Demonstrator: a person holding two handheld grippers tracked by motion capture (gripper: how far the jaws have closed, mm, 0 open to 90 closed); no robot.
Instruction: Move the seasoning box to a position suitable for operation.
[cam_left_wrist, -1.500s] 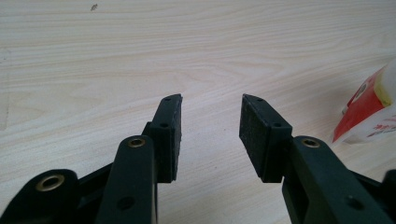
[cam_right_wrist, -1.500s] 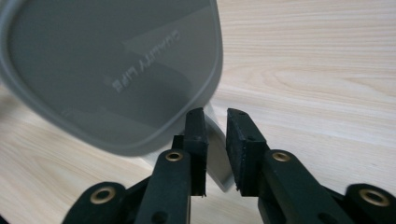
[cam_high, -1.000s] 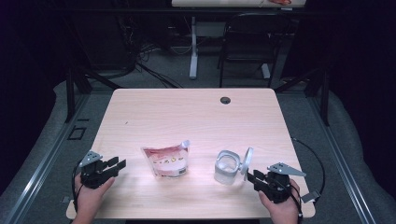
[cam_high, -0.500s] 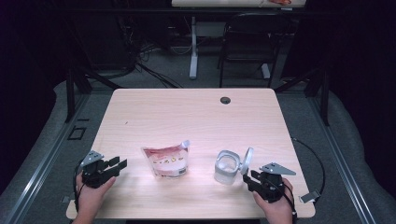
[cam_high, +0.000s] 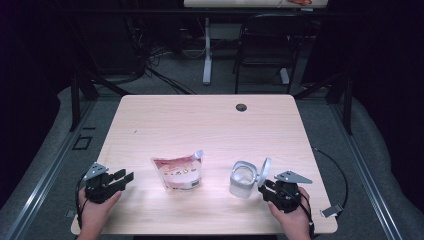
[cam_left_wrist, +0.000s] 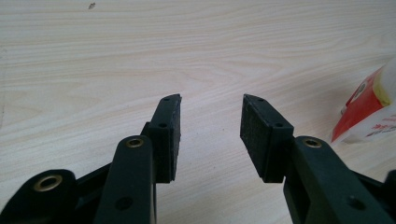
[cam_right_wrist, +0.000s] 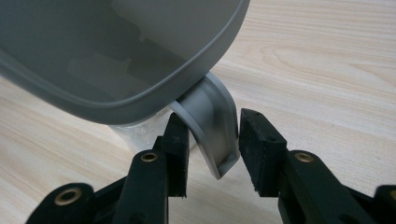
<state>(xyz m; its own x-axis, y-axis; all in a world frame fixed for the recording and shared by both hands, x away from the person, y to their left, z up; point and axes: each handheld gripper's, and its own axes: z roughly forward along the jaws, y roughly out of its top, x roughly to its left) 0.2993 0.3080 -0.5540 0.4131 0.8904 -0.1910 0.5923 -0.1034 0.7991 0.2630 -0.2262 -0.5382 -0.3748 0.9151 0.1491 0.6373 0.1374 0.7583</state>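
Observation:
A clear plastic container (cam_high: 242, 179) stands at the front right of the wooden table (cam_high: 200, 120), its grey lid (cam_high: 265, 171) swung up. In the right gripper view the lid (cam_right_wrist: 116, 51) looms overhead and its grey latch tab (cam_right_wrist: 212, 135) hangs down between the jaws. My right gripper (cam_high: 263, 186) (cam_right_wrist: 214, 116) has just been closing and its pads meet both sides of the tab. A red and white pouch (cam_high: 179, 172) (cam_left_wrist: 369, 107) lies front centre. My left gripper (cam_high: 129, 176) (cam_left_wrist: 211, 98) rests open and empty to the left of it.
A round cable hole (cam_high: 241, 107) sits near the table's far edge. Beyond the table are a dark chair (cam_high: 262, 55), a white desk leg (cam_high: 207, 55) and floor cables. A cable (cam_high: 337, 172) trails off the table's right edge.
My right gripper has shifted a little left, up against the open lid of the container. The left hand, the pouch and the container have stayed put.

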